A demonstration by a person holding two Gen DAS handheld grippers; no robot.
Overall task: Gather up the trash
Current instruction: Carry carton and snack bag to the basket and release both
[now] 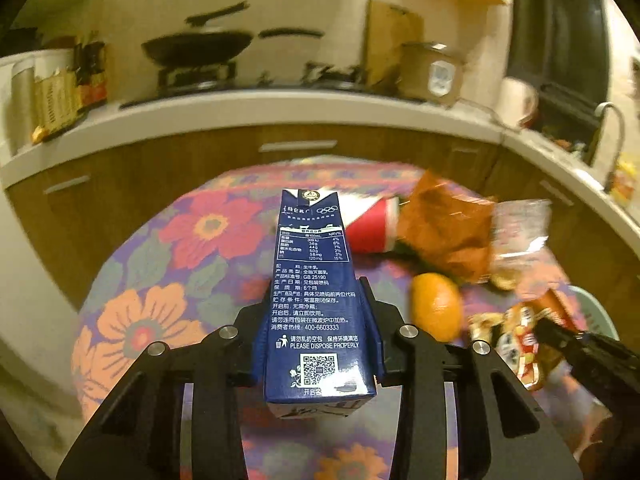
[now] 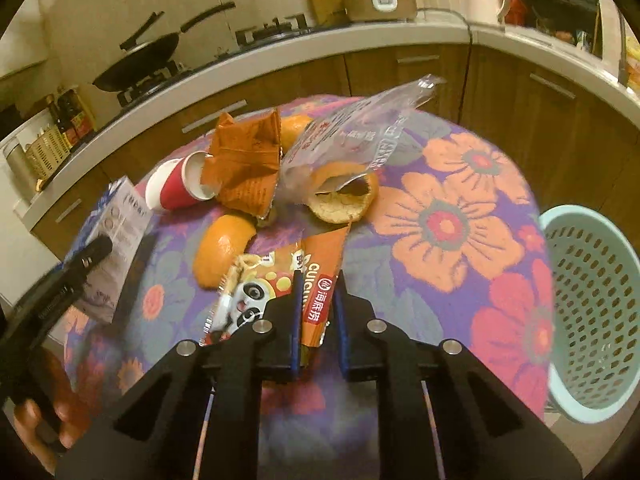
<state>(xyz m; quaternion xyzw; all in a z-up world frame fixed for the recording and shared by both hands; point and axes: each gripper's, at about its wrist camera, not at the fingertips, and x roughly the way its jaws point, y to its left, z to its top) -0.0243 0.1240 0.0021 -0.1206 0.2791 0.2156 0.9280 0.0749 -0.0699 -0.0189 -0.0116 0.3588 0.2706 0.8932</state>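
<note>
Step in hand: both grippers are taking a first piece of trash off the flowered worktop [image 2: 460,216] — nothing looks binned yet.
Left gripper [image 1: 320,332]: its fingers [image 1: 374,328] are clenched on the sides of the blue milk carton [image 1: 312,280], which juts forward between them, over the cloth.
Right gripper [image 2: 318,312]: fingers [image 2: 296,320] nearly together, pinching the near edge of the orange snack wrapper [image 2: 280,280].
Still on the worktop: red paper cup [image 2: 172,188] on its side, crumpled orange bag [image 2: 246,160], clear plastic bag [image 2: 360,136], orange peels [image 2: 224,248] — all bunched together at the middle.
Basket: the pale green perforated basket [image 2: 592,312] stands just beside the worktop's right edge; its inside is not visible.
Next move: probably carry the wrapper right to the basket, keeping the thin film from slipping, and let go above the rim.
</note>
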